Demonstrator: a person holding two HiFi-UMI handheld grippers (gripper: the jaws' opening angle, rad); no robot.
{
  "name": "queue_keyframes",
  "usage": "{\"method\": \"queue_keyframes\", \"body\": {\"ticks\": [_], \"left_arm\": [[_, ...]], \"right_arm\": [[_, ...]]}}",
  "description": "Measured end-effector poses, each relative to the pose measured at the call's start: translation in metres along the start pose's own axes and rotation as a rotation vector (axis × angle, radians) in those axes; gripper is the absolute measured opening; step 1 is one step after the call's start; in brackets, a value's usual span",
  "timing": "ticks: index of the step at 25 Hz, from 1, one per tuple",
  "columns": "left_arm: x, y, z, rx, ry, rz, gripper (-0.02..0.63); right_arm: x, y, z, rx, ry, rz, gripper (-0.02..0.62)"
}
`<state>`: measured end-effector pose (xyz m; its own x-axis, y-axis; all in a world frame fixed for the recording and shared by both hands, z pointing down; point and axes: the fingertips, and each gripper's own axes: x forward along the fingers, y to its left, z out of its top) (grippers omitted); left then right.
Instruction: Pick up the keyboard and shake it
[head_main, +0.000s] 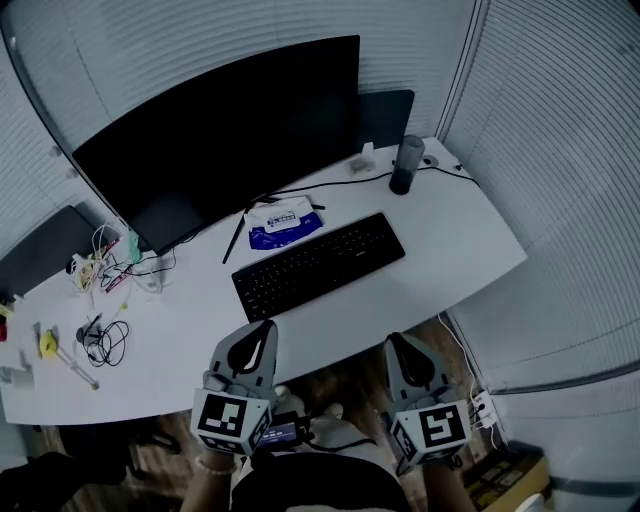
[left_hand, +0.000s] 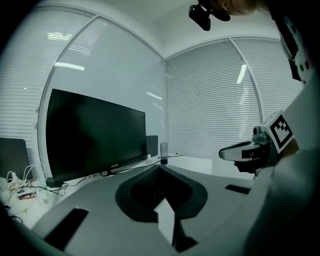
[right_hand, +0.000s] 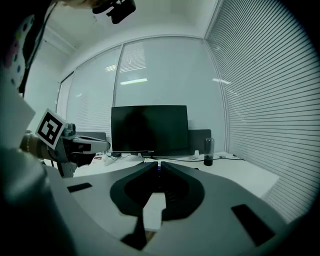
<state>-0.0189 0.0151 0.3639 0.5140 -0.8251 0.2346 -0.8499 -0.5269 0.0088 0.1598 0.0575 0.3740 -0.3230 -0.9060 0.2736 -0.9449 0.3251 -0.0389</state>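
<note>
- Both tools are waiting short of the desk's near edge. The left gripper (head_main: 266, 325) has its jaws pressed together on nothing, and its own view (left_hand: 160, 167) shows the same.
- It's the same story for the right gripper (head_main: 396, 338): jaws closed and empty, tips meeting in its own view (right_hand: 159, 164).
- The flat black plastic keyboard (head_main: 318, 264) lies at a slant mid-desk, just beyond the grippers, with its right end farther away.
- My read is that it's a stiff, long, fairly light slab that won't sag, though smooth plastic could slide in a one-sided grip once the shaking starts.
- Best bet looks like one gripper on each short end, jaws opened first and pinching the thin casing rather than the keys.
- It sits flush on the white curved desk (head_main: 455, 235), so getting a jaw under the edge is probably the fiddly part.
- There's bare desk to the right and along the near strip.
- The far side is tighter: a blue-and-white wipes packet (head_main: 285, 222) sits just beside the far edge, with a dark grey cylinder (head_main: 405, 165) and the wide black monitor (head_main: 220, 130) beyond.
- I'd lift towards the near side.
</note>
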Motion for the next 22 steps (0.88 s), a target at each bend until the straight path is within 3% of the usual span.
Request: {"method": "queue_keyframes", "body": {"ticks": [7,14,17,22], "left_arm": [[0.015,0.032,-0.029,0.007,0.109,0.046,0.017],[0.040,0.071,-0.063,-0.168,0.212,0.099,0.020],[0.046,0.082,-0.082,-0.254,0.263,0.098,0.097],[0.055,0.099,-0.108,-0.297,0.346,0.123,0.188]], "right_arm": [[0.024,0.000,0.002,-0.018,0.018,0.030,0.041],[0.056,-0.005,0.005,-0.014,0.054,0.036,0.042],[0.068,-0.005,0.002,-0.012,0.067,0.048,0.043],[0.087,0.000,-0.001,-0.043,0.099,0.081,0.043]]}}
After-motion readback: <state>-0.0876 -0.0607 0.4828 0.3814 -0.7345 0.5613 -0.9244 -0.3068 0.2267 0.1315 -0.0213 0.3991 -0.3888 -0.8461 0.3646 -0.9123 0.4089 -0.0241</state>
